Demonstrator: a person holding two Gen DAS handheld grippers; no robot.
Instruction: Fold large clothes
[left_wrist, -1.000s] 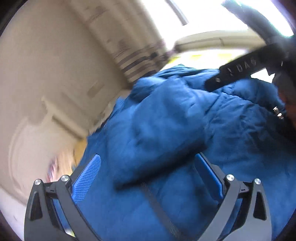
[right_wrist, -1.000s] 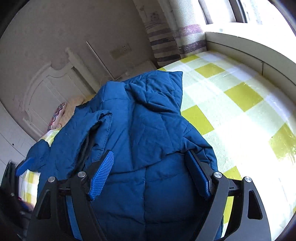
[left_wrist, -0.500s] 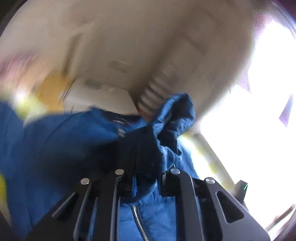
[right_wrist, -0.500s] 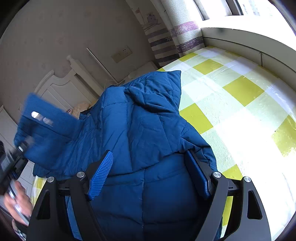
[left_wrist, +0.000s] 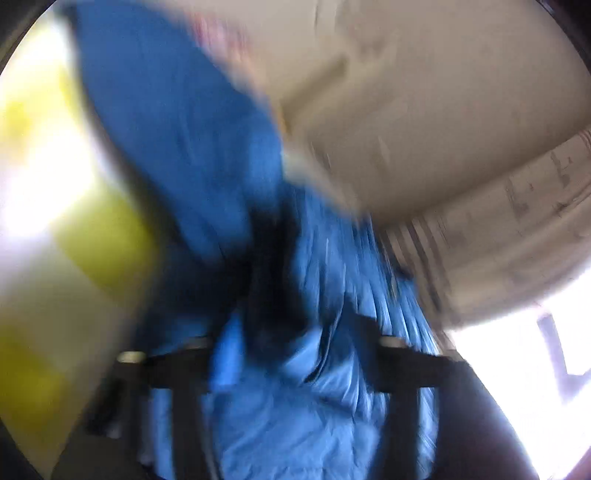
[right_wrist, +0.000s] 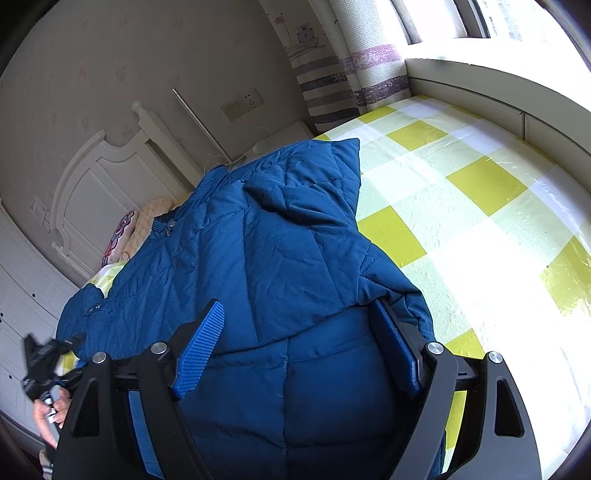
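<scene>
Right wrist view: bed (right_wrist: 461, 192) with yellow-and-white checked cover, carrying a blue quilted hooded jacket (right_wrist: 266, 251) spread across its left part. Right claw (right_wrist: 299, 354) open, its 2 blue pads above the jacket. Left claw (left_wrist: 291, 347): blurred, jacket fabric bunched between the fingers; cannot tell whether closed.

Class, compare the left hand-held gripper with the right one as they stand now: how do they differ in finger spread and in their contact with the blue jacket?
The right hand-held gripper is spread wide, poised over the blue jacket without pinching it. The left hand-held gripper has fabric bunched between its fingers; blur hides whether it clamps. The right view is sharp, the left smeared by motion. Both are black and face the same jacket.
</scene>
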